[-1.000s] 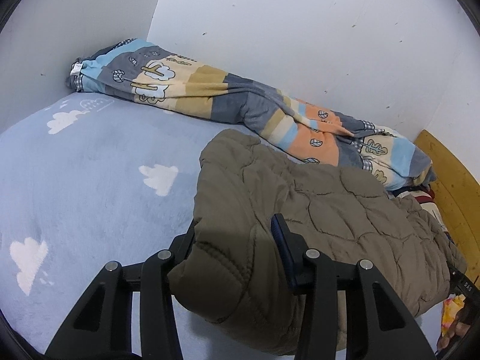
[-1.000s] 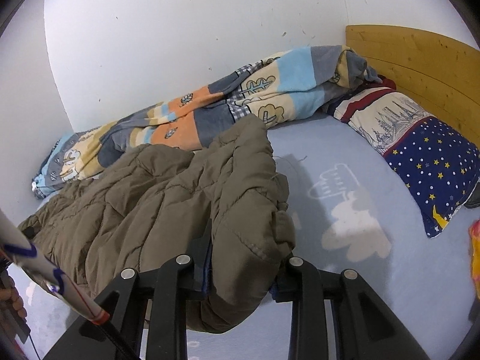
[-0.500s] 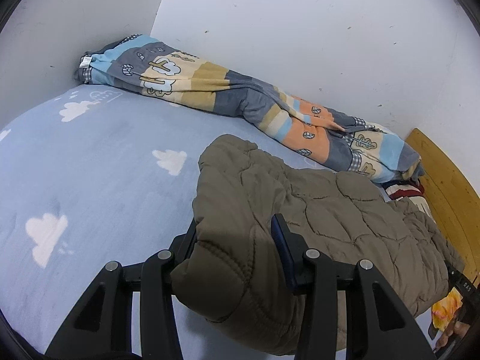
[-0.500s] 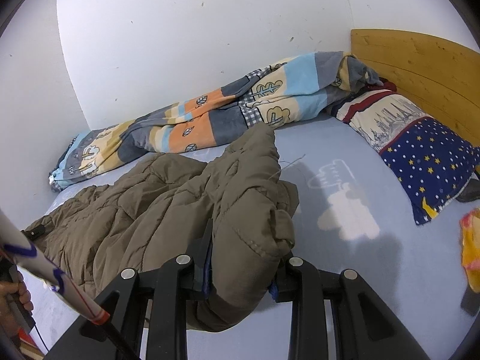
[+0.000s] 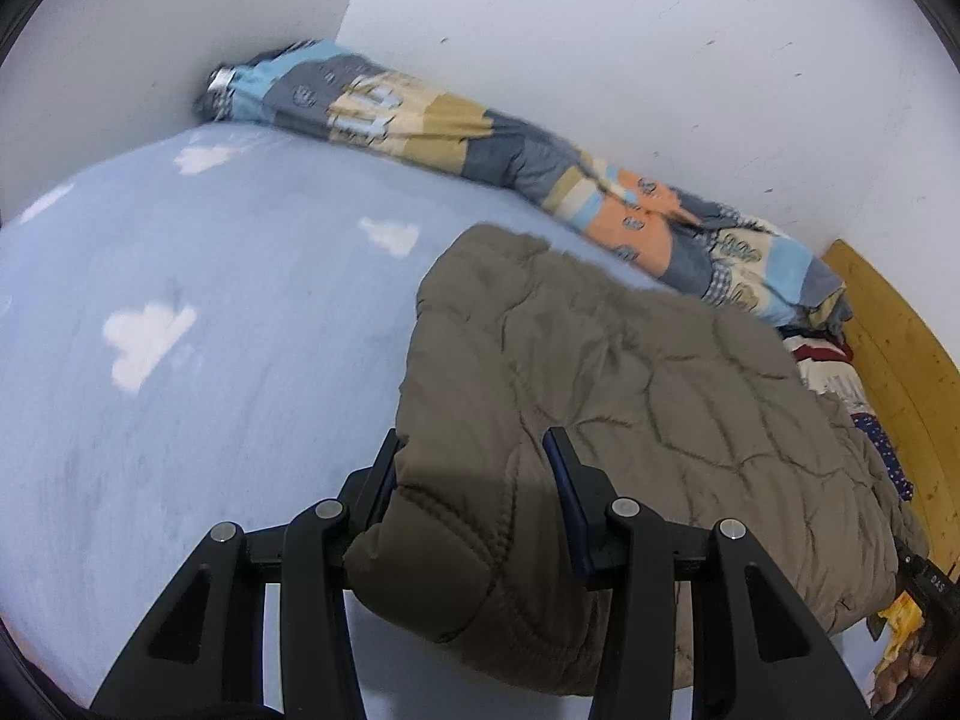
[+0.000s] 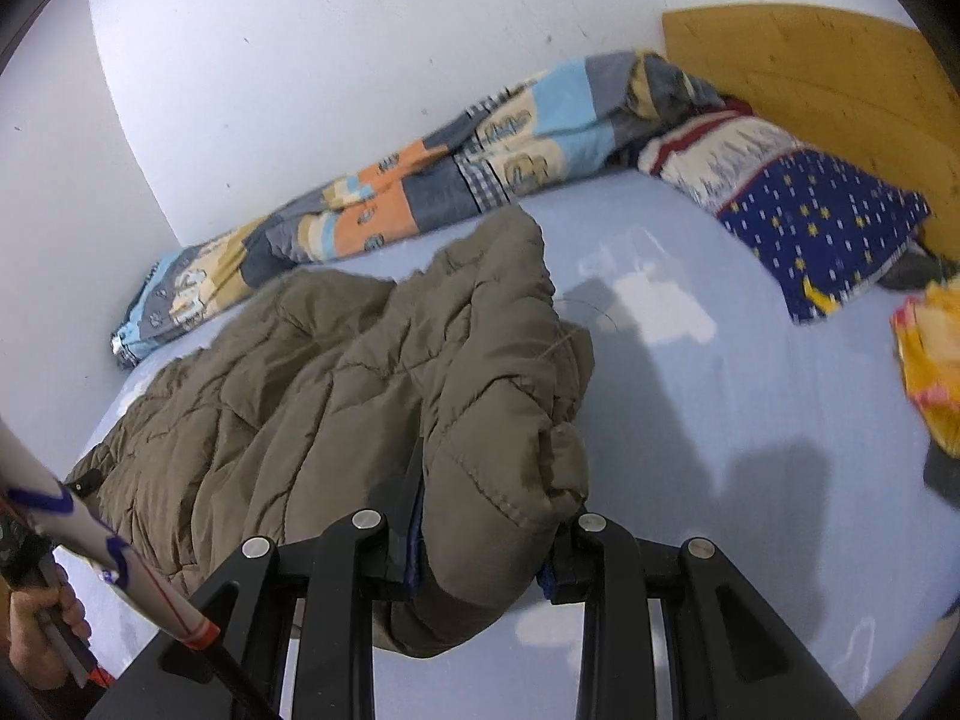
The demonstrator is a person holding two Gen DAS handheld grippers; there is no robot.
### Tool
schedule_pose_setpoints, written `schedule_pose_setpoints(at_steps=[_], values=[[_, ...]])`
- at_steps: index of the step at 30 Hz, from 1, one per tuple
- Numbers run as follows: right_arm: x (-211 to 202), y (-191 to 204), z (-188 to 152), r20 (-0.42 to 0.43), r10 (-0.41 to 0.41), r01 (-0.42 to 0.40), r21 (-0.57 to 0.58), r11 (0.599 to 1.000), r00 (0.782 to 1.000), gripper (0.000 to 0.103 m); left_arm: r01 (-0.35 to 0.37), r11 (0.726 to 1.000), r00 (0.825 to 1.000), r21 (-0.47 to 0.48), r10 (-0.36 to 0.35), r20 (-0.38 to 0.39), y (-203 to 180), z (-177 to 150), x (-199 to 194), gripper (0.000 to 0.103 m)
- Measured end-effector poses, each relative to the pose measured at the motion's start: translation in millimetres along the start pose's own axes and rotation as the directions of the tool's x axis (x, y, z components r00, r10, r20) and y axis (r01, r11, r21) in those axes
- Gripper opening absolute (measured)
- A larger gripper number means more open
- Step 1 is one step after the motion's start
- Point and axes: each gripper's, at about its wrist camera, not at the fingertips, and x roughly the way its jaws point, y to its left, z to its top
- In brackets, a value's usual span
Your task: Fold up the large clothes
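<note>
- A bed [image 5: 198,372] with a pale blue, cloud-printed sheet fills a white-walled corner; a wooden headboard [image 6: 804,66] closes one end.
- A rolled patchwork quilt [image 5: 480,138] lies along the wall behind the coat, and a star-printed pillow [image 6: 822,222] sits near the headboard, well apart from the coat.
- A yellow cloth item [image 6: 936,372] lies beside the pillow, off to the coat's right in the right wrist view.
- The task's thing, a puffy olive quilted coat [image 5: 648,396], lies across the middle of the bed with its long axis running side to side between the two grippers.
- The left gripper [image 5: 474,480] is clamped on a thick roll of the coat's near edge at one end; the padding bulges out between and under the jaws.
- The right gripper [image 6: 486,516] pinches a bunched corner of the coat at the other end, jaws narrow and pressed into the fabric.
- Both grippers point forward and downward over the coat, so the bulk of it lies ahead of them, toward the quilt.
- Both ends look equally in hand, and neither hand is clearly nearer the far edge; my guess is the held near edge is meant to travel over the body of the coat toward the quilt side.
- The coat's far edge stops short of the quilt, leaving a strip of bare sheet.
- A person's hand [image 6: 42,630] shows at the lower left of the right wrist view.
</note>
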Motion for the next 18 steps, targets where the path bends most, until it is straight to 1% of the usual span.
schedule_pose_setpoints(at_steps=[6,10,13,14,15,17,18], values=[[5,-4,-20,-0.038,-0.035,0.035,-0.002,0.999,0.999,0.030,-0.014,1.000,1.000,-0.004,0.014,0.005,7,-18,-2,0.045],[19,-13,-33,-0.092,-0.064,0.066,0.020,0.998,0.994,0.030,-0.032,0.999,0.999,-0.030,0.031,-0.008,16,-27,8,0.050],[28,-23,-42,-0.128,-0.068,0.074,0.046,0.996,0.989,0.030,-0.038,0.998,0.999,-0.057,0.037,-0.018,24,-34,14,0.057],[30,-26,-44,-0.135,-0.068,0.076,0.052,0.996,0.989,0.031,-0.051,0.997,0.999,-0.064,0.051,-0.016,28,-36,15,0.062],[32,-29,-46,-0.143,-0.066,0.075,0.063,0.995,0.988,0.032,-0.059,0.996,0.998,-0.070,0.058,-0.013,30,-37,16,0.064],[36,-33,-49,-0.158,-0.059,0.073,0.083,0.994,0.986,0.033,-0.054,0.995,0.999,-0.079,0.053,-0.011,35,-41,17,0.068],[37,-35,-51,-0.162,-0.056,0.071,0.091,0.993,0.985,0.035,-0.058,0.995,0.998,-0.081,0.058,-0.006,37,-42,18,0.073]])
